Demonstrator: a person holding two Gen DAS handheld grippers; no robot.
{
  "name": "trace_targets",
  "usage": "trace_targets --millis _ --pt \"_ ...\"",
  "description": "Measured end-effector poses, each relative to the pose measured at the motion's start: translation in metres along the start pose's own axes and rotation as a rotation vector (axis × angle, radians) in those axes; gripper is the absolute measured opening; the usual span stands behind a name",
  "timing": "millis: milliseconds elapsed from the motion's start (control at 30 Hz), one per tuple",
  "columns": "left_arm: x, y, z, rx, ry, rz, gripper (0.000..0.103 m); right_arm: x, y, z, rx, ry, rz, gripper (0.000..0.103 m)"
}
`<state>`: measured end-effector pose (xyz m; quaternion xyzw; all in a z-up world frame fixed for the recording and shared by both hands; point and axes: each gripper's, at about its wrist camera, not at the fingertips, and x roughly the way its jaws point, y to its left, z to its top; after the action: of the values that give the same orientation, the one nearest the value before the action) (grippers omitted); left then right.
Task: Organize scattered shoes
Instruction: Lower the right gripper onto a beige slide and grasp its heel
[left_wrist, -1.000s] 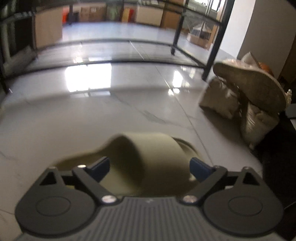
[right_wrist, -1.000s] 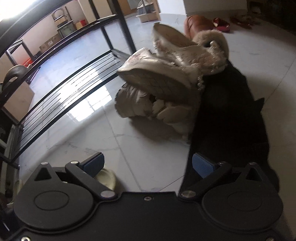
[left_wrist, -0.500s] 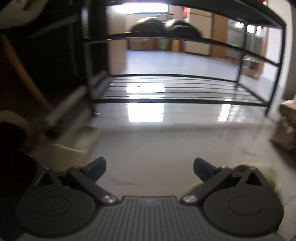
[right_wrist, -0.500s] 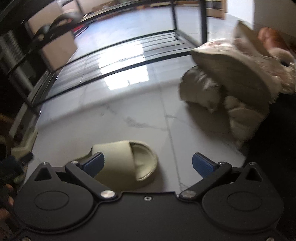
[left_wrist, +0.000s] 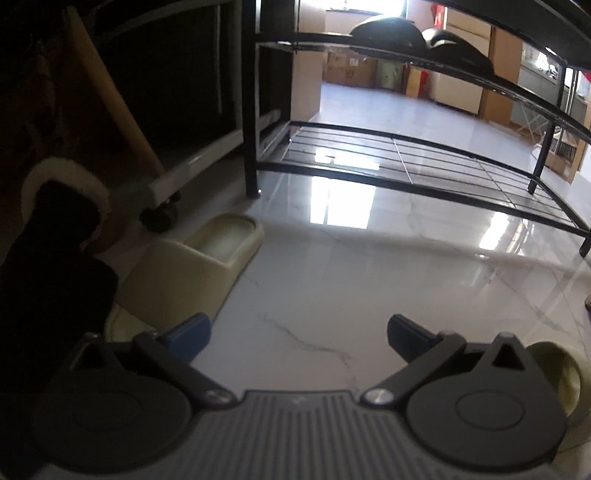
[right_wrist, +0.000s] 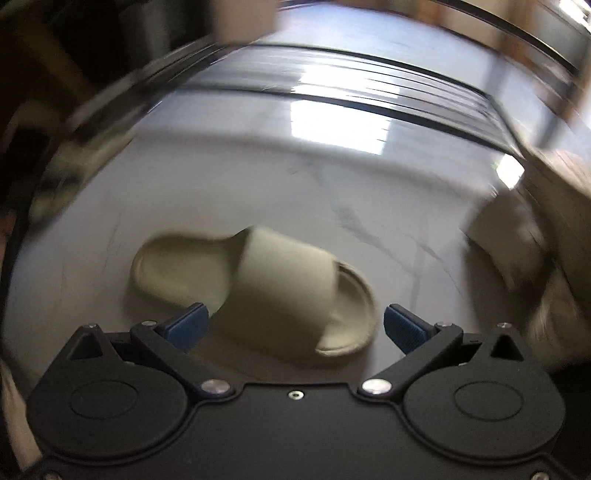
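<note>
A beige slide slipper (right_wrist: 266, 284) lies on the tiled floor just in front of my right gripper (right_wrist: 293, 326), which is open and empty above its strap. A second beige slipper (left_wrist: 192, 269) lies at the left of the left wrist view, beside my open, empty left gripper (left_wrist: 297, 334). The first slipper's edge (left_wrist: 557, 373) shows behind the left gripper's right side. A black shoe rack (left_wrist: 406, 166) stands ahead, with dark shoes (left_wrist: 388, 29) on a higher shelf.
A black fur-trimmed boot (left_wrist: 62, 221) stands at the far left. A wheeled white frame (left_wrist: 192, 166) sits beside the rack's left leg. A pile of pale shoes (right_wrist: 528, 240) lies blurred at the right of the right wrist view. The floor is glossy tile.
The left gripper has swung left, from over the slipper by the pile to the second slipper near the rack. The right gripper has swung left and closed in on the first slipper.
</note>
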<state>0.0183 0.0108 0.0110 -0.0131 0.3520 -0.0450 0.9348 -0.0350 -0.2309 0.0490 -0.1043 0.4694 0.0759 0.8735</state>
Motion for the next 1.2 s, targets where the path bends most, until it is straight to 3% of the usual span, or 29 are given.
trace_targets --millis 67,167,400,567,667,767,1033,1200 --pt "0.002 0.001 -0.002 -0.007 0.009 0.004 0.102 0.009 0.011 0.002 -0.122 0.009 -0.001 0.103" --pt "0.003 0.004 -0.003 -0.028 0.020 -0.002 0.102 0.020 0.013 0.010 -0.114 -0.001 0.042 0.103" --pt "0.006 0.011 -0.005 -0.075 0.025 0.014 0.102 0.034 0.002 0.028 0.038 -0.014 0.099 0.103" --pt "0.007 0.007 -0.005 -0.060 0.022 0.011 0.102 0.026 -0.003 0.059 -0.226 0.086 0.234 0.103" --pt "0.004 0.005 -0.005 -0.056 0.010 0.003 0.102 0.027 0.008 0.060 -0.493 0.155 0.220 0.103" --pt "0.004 0.004 -0.005 -0.048 0.007 0.011 0.102 0.044 0.021 0.057 -0.650 0.250 0.179 0.103" --pt "0.005 0.007 -0.004 -0.064 0.008 0.010 0.102 0.076 0.054 0.056 -0.802 0.374 0.190 0.103" --pt "0.003 0.008 -0.003 -0.072 -0.007 -0.011 0.102 0.092 0.061 0.049 -0.939 0.437 0.131 0.103"
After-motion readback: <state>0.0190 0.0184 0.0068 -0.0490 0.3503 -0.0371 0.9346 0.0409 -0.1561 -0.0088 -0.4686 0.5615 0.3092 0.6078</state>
